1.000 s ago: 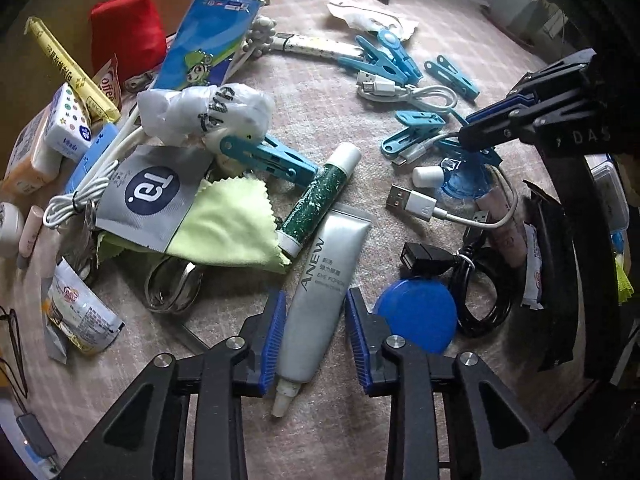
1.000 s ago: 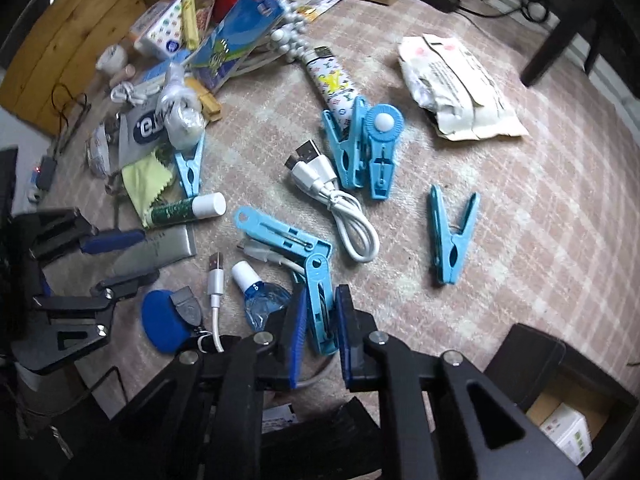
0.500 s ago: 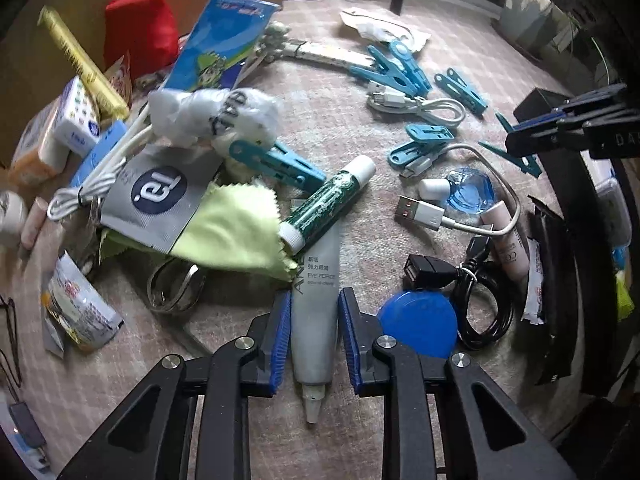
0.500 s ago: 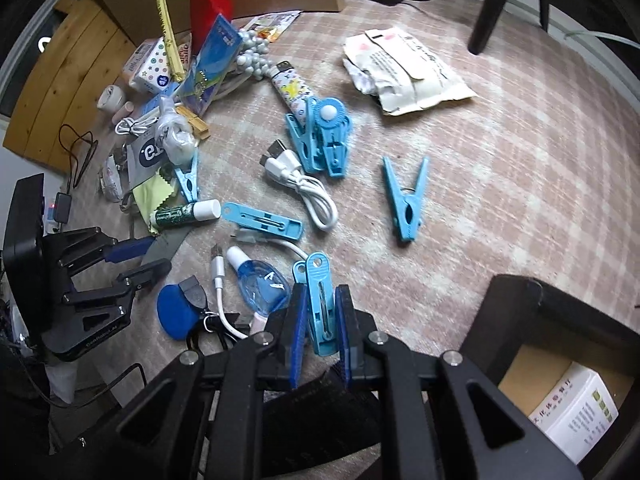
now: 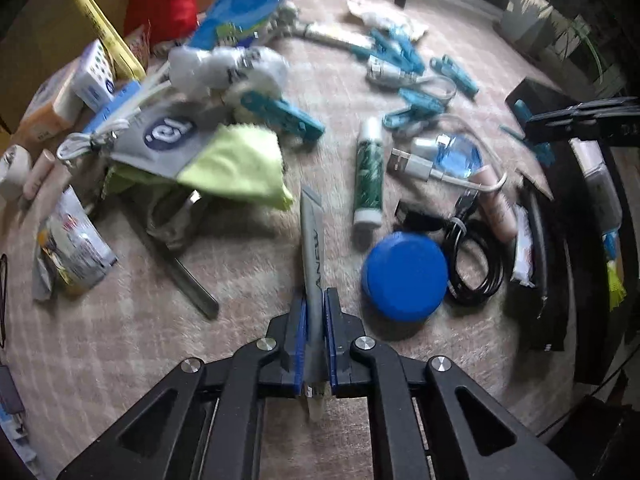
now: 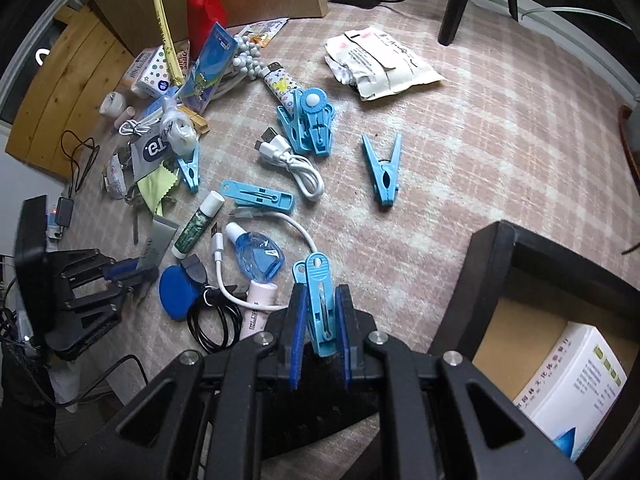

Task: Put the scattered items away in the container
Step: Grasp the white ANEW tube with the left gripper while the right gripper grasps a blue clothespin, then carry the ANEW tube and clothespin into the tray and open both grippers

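Blur smears the far pile in the left wrist view, so labels on the small packets there can't be read. Grey tube (image 5: 313, 248) is turned edge-on, only part of its dark lettering legible, its cap end hidden under the left gripper (image 5: 316, 344) frame. Left jaws are closing, blue pads already pressing the tube's sides; the tube's crimped end points toward a yellow-green cloth (image 5: 236, 168). Blue round lid (image 5: 404, 276) sits just right of the tube, green-patterned stick (image 5: 368, 178) beyond it, coiled black cable (image 5: 476, 268) beside the lid.

Right gripper (image 6: 320, 332) is clamped on a light blue clothespin (image 6: 318, 300), handle end up, lower tip hidden between the pads. Dark container (image 6: 488, 264) is cut off at the frame's right edge; only a corner shows, a white box (image 6: 576, 384) inside. More blue pegs stay scattered on the checked carpet (image 6: 500, 140).
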